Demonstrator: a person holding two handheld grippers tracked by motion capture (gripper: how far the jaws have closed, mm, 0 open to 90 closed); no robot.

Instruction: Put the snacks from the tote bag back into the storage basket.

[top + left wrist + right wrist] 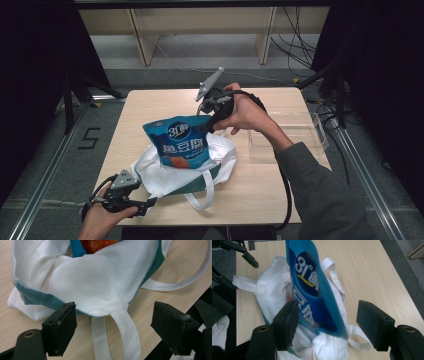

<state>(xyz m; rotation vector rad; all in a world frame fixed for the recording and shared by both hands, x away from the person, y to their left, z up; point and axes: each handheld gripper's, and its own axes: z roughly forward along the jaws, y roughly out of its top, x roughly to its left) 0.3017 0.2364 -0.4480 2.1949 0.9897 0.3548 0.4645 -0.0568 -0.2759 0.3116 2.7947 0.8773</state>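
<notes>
A blue snack pouch (179, 140) with white lettering stands upright in the mouth of a white tote bag (165, 177) trimmed in teal. My right gripper (206, 126) hovers at the pouch's upper right corner. In the right gripper view the pouch (312, 290) lies between the jaws of the right gripper (328, 308), close to the left pad, with a wide gap to the right pad. At the table's near-left edge, my left gripper (145, 205) stands open beside the bag. A white handle strap (125, 327) runs between the jaws of the left gripper (113, 311) without touching them.
A clear plastic tray (285, 132) sits on the right side of the wooden table (280, 195). The bag's second strap (202, 192) loops toward the front edge. Black curtains and floor rails flank the table.
</notes>
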